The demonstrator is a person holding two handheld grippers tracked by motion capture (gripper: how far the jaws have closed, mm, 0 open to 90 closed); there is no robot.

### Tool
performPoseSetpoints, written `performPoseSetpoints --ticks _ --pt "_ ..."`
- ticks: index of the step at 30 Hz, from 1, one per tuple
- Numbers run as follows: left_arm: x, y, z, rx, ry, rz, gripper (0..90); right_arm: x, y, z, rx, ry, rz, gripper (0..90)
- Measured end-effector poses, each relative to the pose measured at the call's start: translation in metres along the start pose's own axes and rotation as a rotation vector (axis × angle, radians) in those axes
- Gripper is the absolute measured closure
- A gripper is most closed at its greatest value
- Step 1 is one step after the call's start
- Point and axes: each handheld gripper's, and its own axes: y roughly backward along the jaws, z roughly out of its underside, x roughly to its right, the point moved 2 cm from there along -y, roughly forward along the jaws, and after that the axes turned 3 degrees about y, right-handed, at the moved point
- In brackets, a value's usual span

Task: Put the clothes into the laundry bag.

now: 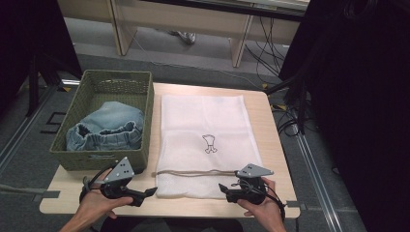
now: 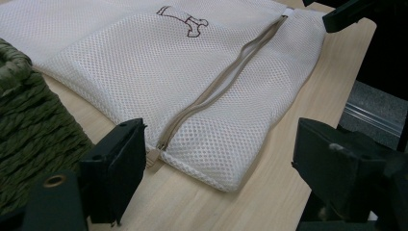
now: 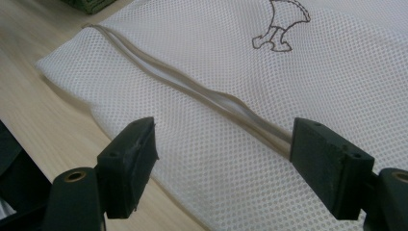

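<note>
Overhead, jeans (image 1: 107, 126) are seen in the green basket (image 1: 145, 121) beside the mesh bag (image 1: 203, 140) lying flat on the table (image 1: 270, 145), while both the left gripper (image 1: 153, 191) and right gripper (image 1: 221, 187) are held wide apart, empty, at the bag's zipper (image 2: 226, 79) ends.

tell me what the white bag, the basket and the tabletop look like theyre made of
White bag: looks like synthetic mesh, matte, with tiny regular holes all over and a beige zipper.
Basket: seemingly woven cord or paper rope, dull olive green; twisted strands show in the left gripper view.
Tabletop: pale wood or wood-look laminate, smooth with a faint grain; which one cannot be told.
</note>
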Motion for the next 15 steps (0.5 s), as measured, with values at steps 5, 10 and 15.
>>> performPoseSetpoints --ticks 5,10,15 --pt "0.0012 -0.0006 -0.0002 -0.001 -0.007 0.005 18.5 0.0005 0.0003 0.0006 -0.001 0.014 -0.001 25.3" --pt "0.0010 0.0000 -0.0004 -0.003 -0.021 -0.006 18.5 -0.0001 -0.0001 0.0003 0.007 0.034 -0.002 23.9" --pt "0.0010 -0.0002 -0.0006 0.000 -0.015 -0.004 18.5 -0.0017 0.0011 -0.0009 0.023 0.074 -0.003 21.2"
